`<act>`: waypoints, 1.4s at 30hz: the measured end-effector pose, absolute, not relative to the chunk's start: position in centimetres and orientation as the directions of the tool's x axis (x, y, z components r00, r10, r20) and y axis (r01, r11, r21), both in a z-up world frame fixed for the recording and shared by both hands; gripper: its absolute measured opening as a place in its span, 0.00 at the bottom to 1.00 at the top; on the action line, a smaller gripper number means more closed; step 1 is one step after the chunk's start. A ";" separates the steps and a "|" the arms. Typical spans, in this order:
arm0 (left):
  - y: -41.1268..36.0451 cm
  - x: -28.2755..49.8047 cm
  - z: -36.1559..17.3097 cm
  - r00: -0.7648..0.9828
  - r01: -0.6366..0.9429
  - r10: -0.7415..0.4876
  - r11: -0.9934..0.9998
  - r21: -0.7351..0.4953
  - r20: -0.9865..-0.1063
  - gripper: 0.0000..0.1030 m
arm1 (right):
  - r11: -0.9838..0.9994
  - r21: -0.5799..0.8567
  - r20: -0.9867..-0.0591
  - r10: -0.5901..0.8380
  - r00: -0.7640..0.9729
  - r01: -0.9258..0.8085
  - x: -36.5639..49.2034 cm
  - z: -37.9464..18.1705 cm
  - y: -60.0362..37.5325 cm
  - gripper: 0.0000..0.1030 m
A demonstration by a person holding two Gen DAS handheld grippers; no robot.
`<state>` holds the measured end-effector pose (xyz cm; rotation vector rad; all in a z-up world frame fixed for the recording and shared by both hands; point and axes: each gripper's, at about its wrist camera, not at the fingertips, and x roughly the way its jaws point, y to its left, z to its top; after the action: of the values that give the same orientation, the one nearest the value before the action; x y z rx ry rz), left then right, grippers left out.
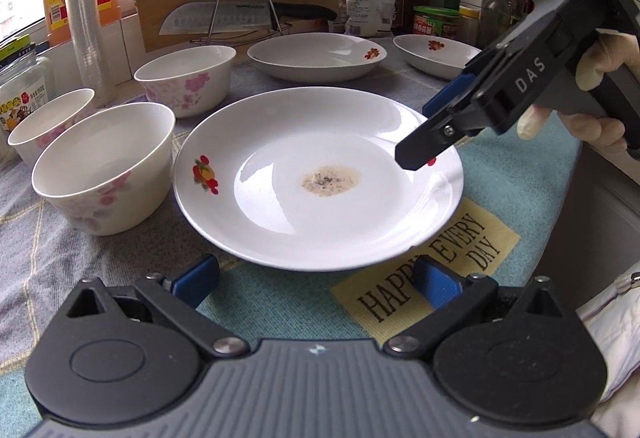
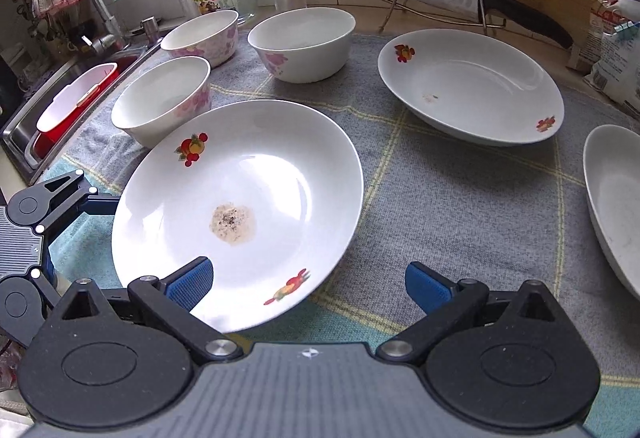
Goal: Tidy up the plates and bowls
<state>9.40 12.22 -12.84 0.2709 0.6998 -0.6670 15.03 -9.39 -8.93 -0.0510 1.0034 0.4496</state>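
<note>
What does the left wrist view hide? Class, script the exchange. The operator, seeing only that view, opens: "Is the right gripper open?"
Observer: Yes. The right gripper is open, one finger over the near plate, the other over the cloth.
Operator: Is the middle plate clean?
Observer: No. The middle plate has a small stain inside.
Operator: What lies left of the bowls?
Observer: A sink with a red basin in it.
</note>
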 end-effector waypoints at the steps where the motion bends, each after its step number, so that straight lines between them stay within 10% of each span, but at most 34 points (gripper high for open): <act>1: 12.2 9.5 -12.9 0.570 0.650 -0.476 0.760 0.013 -0.669 1.00 | 0.906 0.161 -0.825 0.342 0.450 -0.392 15.5 -9.0 -9.2 1.00; 42: 12.2 11.1 -13.2 0.529 0.720 -0.535 0.694 0.014 -0.659 1.00 | 0.864 0.063 -0.899 0.267 0.346 -0.500 18.7 -10.0 -6.1 1.00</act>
<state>11.14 12.21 -13.22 0.3011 0.6746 -0.7626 18.75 -6.06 -10.02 -0.2394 1.1119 0.5035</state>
